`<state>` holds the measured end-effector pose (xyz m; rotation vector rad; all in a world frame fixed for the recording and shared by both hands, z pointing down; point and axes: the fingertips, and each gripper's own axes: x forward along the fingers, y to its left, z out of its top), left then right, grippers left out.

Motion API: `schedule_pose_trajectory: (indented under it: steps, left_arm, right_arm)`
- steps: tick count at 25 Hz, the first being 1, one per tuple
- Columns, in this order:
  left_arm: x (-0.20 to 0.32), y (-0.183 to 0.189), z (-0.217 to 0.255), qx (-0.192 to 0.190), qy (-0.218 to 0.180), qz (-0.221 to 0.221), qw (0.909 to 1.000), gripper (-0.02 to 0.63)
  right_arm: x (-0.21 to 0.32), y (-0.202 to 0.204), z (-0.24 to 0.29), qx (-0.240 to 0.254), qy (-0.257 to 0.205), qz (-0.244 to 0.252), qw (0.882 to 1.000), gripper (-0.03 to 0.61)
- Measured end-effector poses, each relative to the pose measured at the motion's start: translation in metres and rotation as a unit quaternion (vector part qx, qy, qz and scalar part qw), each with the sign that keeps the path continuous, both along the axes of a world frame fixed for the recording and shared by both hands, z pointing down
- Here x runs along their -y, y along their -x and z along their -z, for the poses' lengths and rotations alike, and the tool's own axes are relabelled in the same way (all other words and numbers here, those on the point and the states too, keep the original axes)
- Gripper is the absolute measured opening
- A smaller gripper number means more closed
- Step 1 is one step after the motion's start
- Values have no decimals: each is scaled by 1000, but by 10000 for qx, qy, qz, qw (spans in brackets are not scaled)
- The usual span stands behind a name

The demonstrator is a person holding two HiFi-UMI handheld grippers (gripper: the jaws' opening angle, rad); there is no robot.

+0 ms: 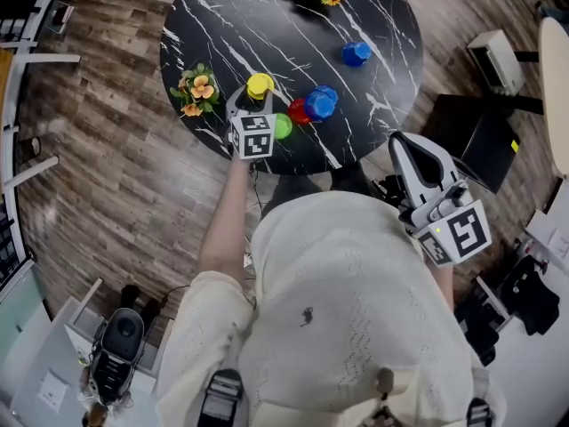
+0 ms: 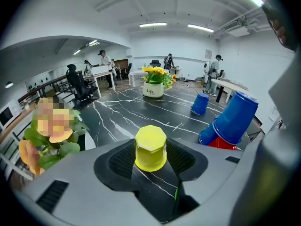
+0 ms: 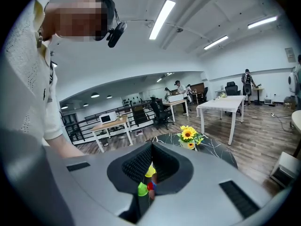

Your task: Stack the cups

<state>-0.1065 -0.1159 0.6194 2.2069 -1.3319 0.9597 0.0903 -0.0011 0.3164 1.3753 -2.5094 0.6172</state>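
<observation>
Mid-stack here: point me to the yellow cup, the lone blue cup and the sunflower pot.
yellow cup (image 2: pixel 150 152), left gripper view, on its side wall.
lone blue cup (image 2: pixel 200 104), left gripper view, on its side wall.
sunflower pot (image 2: pixel 154 90), left gripper view, on its white front.

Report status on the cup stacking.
Left tool open around inverted yellow cup. Right tool shut, empty, held back. Blue cups tilted against red cup nearby.

**Cream knit, grey tools**

The person wears a short-sleeved cream top (image 1: pixel 347 310) in an open knit, with a small dark mark on it. The left gripper (image 2: pixel 150 157) and right gripper (image 3: pixel 149 166) have smooth pale-grey shells with slot-shaped recesses. Their pads (image 2: pixel 123 160) are black and ribbed. Each gripper carries a white cube (image 1: pixel 253 136) printed with black square markers.
</observation>
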Motion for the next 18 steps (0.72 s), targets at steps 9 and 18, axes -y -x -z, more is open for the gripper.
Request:
schedule_pose_trajectory:
  steps: [9, 18]
  left_arm:
    - [-2, 4, 4, 84, -80, 157, 9998, 218]
    - [-7, 18, 31, -20, -367, 349, 9987, 218]
  right_arm:
    - [-2, 4, -1, 15, -15, 97, 10000, 9]
    - [-3, 8, 2, 59, -87, 299, 9995, 8]
